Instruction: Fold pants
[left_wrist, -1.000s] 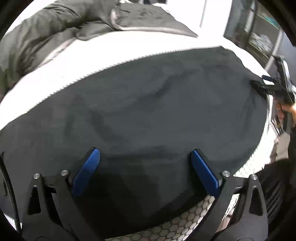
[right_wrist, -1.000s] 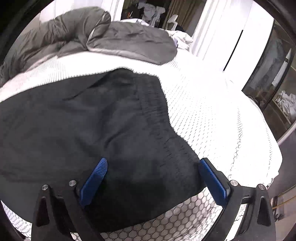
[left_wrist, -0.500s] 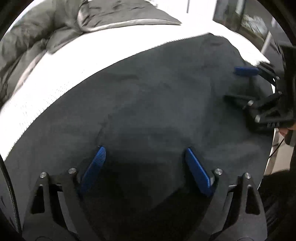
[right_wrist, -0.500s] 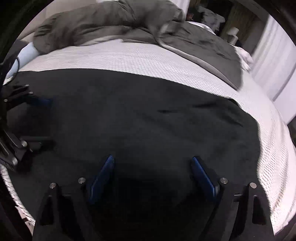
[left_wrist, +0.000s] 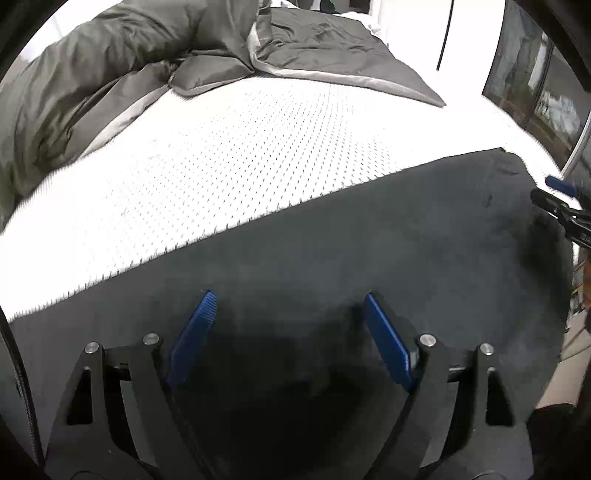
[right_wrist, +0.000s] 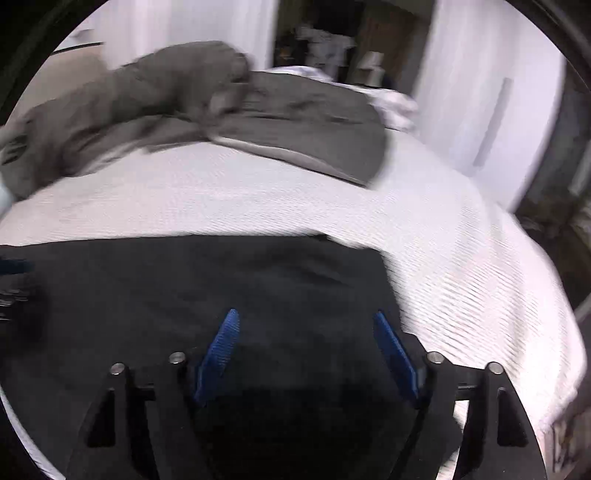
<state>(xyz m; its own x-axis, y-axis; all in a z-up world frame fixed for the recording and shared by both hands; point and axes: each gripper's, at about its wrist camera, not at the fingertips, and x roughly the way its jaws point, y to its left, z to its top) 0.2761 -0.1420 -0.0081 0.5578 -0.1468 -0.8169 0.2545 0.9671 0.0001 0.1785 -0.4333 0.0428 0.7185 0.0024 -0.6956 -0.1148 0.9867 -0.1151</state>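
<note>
On the near part of the bed lie the black pants (left_wrist: 332, 240), spread flat over a white dotted cover (left_wrist: 240, 147), their far edge running straight across it. Behind them a grey duvet (left_wrist: 129, 62) sits crumpled toward the head of the bed. Above the dark cloth hangs the left gripper (left_wrist: 288, 325), its blue pads (left_wrist: 192, 336) standing well apart but drawing inward — only the cloth lying below shows between them, nothing caught. Off at the right edge of that view, the tip of the other tool shows beside the pants' end. From its own camera, the right gripper (right_wrist: 306, 339) hangs over the pants near their right-hand edge — jaws likewise wide and closing, pressing on nothing. That picture is blurred.
</note>
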